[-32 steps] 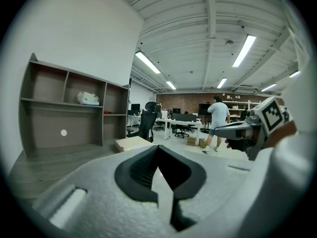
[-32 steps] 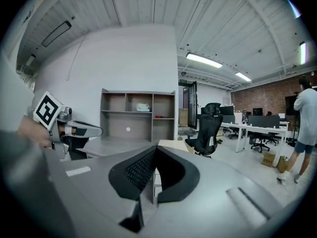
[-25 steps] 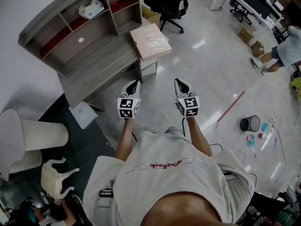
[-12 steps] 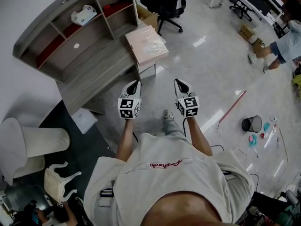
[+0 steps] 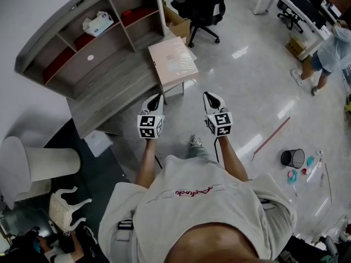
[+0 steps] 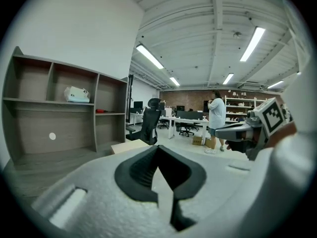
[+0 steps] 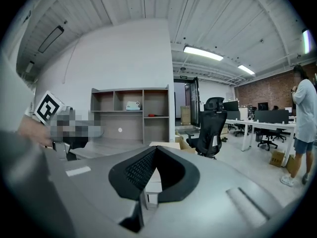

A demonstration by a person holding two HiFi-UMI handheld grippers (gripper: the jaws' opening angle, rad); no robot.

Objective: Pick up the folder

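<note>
Folder (image 5: 173, 62) lies on the table (image 5: 109, 86) end ahead, nearer your left gripper (image 5: 155, 98) than right gripper (image 5: 211, 96); both jaws closed, empty.

Folder (image 5: 173, 62) pale pink; desk (image 5: 109, 89) grey wood-grain; office chair (image 5: 205, 4) black; shirt (image 5: 192, 218) white, red script.

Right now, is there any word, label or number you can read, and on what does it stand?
Nothing can be read clearly.
Red script on the person's shirt: upside down and too blurred to read.
The small sign far back: too small to read.
Squares on the left gripper and right gripper: patterns, not words.
On the folder: no print visible.
</note>
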